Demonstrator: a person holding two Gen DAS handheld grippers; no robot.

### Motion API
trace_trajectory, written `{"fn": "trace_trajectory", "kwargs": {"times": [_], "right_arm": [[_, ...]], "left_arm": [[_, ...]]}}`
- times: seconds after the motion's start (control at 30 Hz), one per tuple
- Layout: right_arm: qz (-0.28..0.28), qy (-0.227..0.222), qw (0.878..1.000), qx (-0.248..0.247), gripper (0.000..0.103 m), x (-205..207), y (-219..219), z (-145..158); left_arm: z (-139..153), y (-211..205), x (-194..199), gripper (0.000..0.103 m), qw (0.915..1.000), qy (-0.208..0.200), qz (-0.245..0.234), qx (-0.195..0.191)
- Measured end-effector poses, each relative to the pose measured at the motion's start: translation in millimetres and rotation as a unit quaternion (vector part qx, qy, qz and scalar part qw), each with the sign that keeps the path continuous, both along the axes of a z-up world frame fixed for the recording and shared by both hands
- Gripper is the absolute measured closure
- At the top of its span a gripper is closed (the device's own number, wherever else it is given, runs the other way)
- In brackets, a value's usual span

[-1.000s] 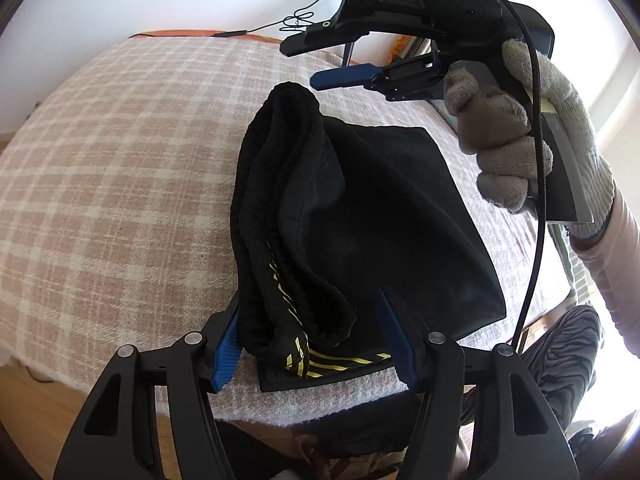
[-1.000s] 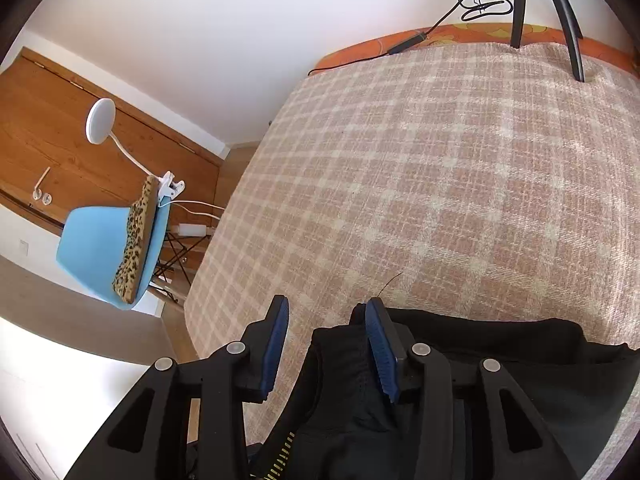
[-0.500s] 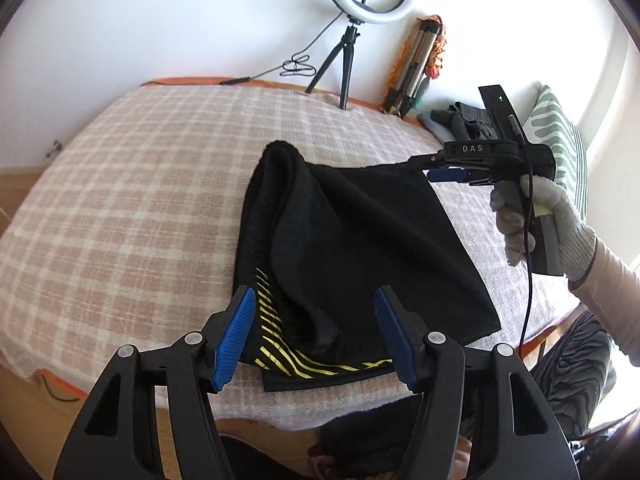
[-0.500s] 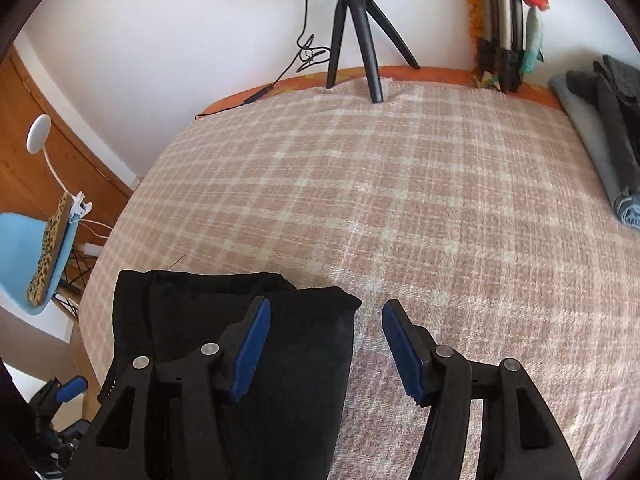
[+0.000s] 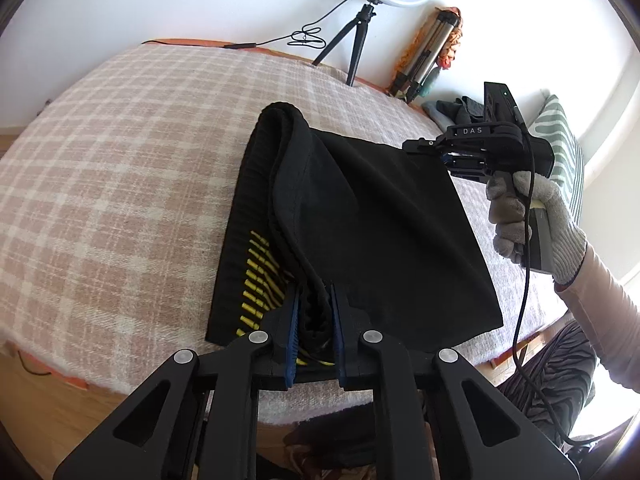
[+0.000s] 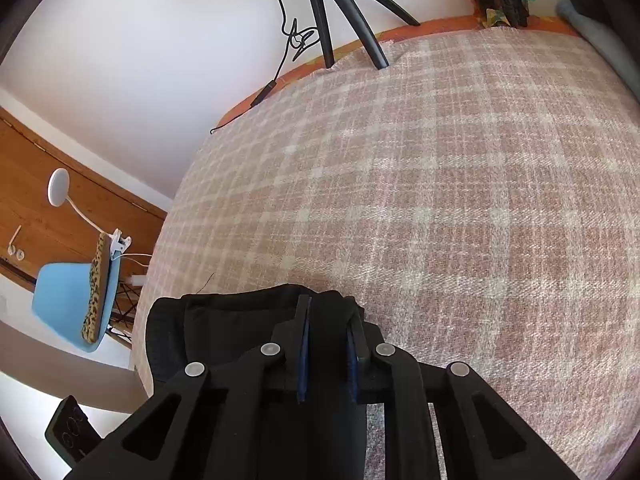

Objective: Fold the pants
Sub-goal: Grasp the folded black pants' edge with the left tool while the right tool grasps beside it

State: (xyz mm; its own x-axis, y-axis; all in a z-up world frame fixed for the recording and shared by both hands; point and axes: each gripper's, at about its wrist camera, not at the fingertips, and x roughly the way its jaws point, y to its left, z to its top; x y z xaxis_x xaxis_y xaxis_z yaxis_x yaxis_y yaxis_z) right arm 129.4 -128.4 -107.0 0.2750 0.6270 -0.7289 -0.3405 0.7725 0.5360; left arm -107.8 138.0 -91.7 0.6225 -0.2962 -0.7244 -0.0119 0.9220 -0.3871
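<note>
Black pants (image 5: 380, 220) with yellow stripes (image 5: 256, 276) lie folded on a pink plaid blanket (image 5: 120, 180). At the near edge my left gripper (image 5: 314, 292) is closing, and its blue pads press on a bunched fold of the pants. My right gripper (image 5: 418, 148), held by a gloved hand (image 5: 536, 220), sits at the far right corner of the pants. In the right wrist view the right gripper (image 6: 326, 312) is closing too, with black fabric of the pants (image 6: 224, 328) pinched between its pads.
A ring light tripod (image 5: 356, 40) and folded stands (image 5: 428, 60) are at the wall behind the bed. A clothes pile (image 5: 460, 108) and striped pillow (image 5: 560, 148) lie far right. A blue chair (image 6: 68, 304) and lamp (image 6: 58, 190) stand left of the bed.
Both grippers went from open to closed on the pants. The right gripper swung from above the pants' far end to the far right corner and came down onto it.
</note>
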Motion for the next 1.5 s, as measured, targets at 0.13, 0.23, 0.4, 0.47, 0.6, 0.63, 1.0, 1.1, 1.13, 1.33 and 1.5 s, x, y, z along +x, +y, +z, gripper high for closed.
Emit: {"fn": "trace_trajectory", "kwargs": {"times": [0.13, 0.23, 0.4, 0.47, 0.6, 0.63, 1.0, 1.1, 1.13, 1.33, 1.5], "right_arm": [[-0.013, -0.003, 1.0, -0.013, 0.091, 11, -13, -1], [0.003, -0.005, 1.0, -0.031, 0.082, 13, -6, -4], [-0.008, -0.01, 1.0, -0.01, 0.066, 9, -19, 7], [0.001, -0.021, 1.0, -0.01, 0.062, 3, -25, 15], [0.021, -0.05, 0.998, -0.01, 0.045, -20, -37, 29], [0.028, -0.057, 0.998, -0.011, 0.042, -26, -39, 31], [0.07, -0.07, 0.995, -0.015, 0.025, -56, -47, 13], [0.071, -0.056, 0.996, -0.005, 0.025, -49, -46, 6], [0.071, -0.051, 0.996, 0.001, 0.025, -46, -46, 3], [0.068, -0.015, 0.997, 0.04, 0.025, -25, -43, -11], [0.092, -0.018, 0.994, 0.059, 0.024, -18, -35, -13]], "left_arm": [[-12, 13, -6, 0.091, 0.9995, 0.023, 0.016, -0.017], [-8, 11, -13, 0.09, 0.9997, 0.021, 0.015, -0.001], [6, 23, -15, 0.059, 0.9986, 0.004, 0.051, -0.008], [10, 27, -11, 0.055, 0.9984, 0.0, 0.053, -0.02], [19, 26, 10, 0.047, 0.9986, -0.007, 0.044, -0.027], [20, 23, 18, 0.041, 0.999, -0.004, 0.037, -0.024], [7, 24, 113, 0.032, 0.9985, 0.048, -0.005, -0.024], [-3, 38, 133, 0.032, 0.9965, 0.064, 0.007, -0.053], [-6, 43, 138, 0.032, 0.9955, 0.069, 0.012, -0.063], [-15, 40, 160, 0.032, 0.9929, 0.085, -0.02, -0.08], [-16, 38, 171, 0.032, 0.9926, 0.077, -0.041, -0.085]]}}
